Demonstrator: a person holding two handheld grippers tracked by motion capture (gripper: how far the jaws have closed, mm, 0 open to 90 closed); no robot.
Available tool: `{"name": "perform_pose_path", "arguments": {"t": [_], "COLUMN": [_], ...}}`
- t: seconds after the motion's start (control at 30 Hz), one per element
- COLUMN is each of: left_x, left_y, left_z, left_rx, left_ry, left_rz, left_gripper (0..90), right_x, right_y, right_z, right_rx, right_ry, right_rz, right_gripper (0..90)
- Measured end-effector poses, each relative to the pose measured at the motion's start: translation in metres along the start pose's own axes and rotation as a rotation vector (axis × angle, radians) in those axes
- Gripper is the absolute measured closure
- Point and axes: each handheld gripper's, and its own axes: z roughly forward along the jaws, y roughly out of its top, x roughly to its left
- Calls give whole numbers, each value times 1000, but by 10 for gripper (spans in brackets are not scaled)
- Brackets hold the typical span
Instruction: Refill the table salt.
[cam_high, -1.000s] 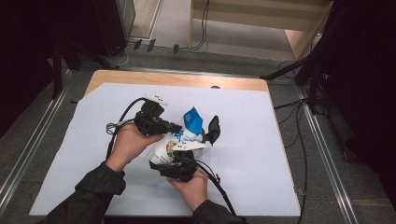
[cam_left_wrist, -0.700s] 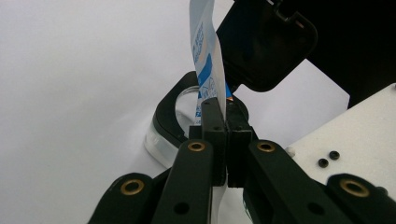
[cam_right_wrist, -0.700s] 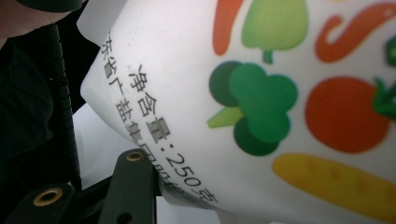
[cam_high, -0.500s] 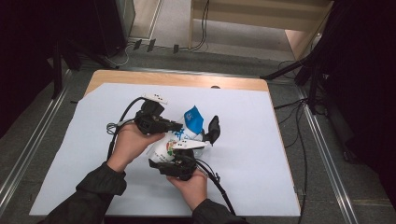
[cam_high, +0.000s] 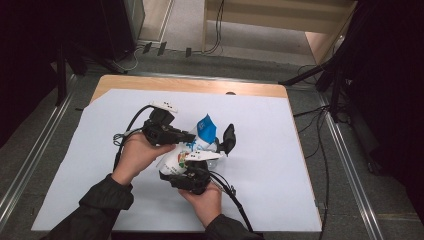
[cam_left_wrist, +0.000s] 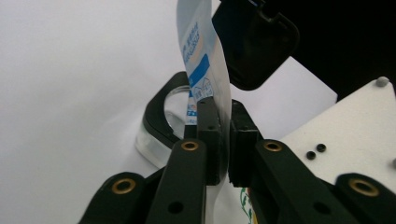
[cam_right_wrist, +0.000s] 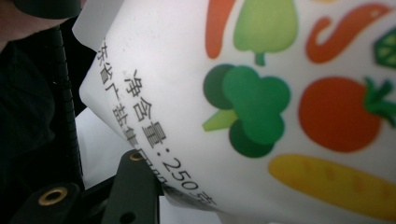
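The bag's (cam_high: 186, 156) blue-and-white top is pinched by the left hand-held gripper (cam_left_wrist: 223, 135); its body is clamped in the right hand-held gripper (cam_high: 200, 167), both held low over the counter (cam_high: 280, 150).

I'm working in a lab-like recording room: a wooden table (cam_high: 190, 86) under white sheet (cam_high: 280, 165), metal floor rails (cam_high: 30, 165), loose cables (cam_high: 217, 25), dark curtained sides

bag (cam_right_wrist: 261, 93): glossy printed plastic | table cover (cam_high: 280, 165): matt white paper | table edge (cam_high: 190, 85): wood
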Motion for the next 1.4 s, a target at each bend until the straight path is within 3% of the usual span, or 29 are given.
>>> {"name": "perform_pose_path", "arguments": {"t": [0.17, 0.23, 0.53, 0.93, 1.4], "left_x": [-1, 0, 1, 0, -2], "left_y": [-2, -1, 2, 4, 6], "left_z": [-3, -3, 3, 6, 4], "left_rx": [-5, -6, -9, -21, -30], "left_ry": [3, 11, 49, 71, 81], "left_rz": [0, 7, 3, 0, 3], "left_gripper": [864, 899, 900, 900, 900], "right_x": [0, 1, 2, 0, 3], "right_y": [0, 0, 1, 3, 7], "right_z": [0, -1, -2, -3, -3], "right_rx": [4, 2, 11, -1, -8], "right_ry": [-6, -5, -14, 9, 24], "right_rz": [-30, -31, -31, 15, 30], "right_gripper": [600, 601, 602, 600, 594]}}
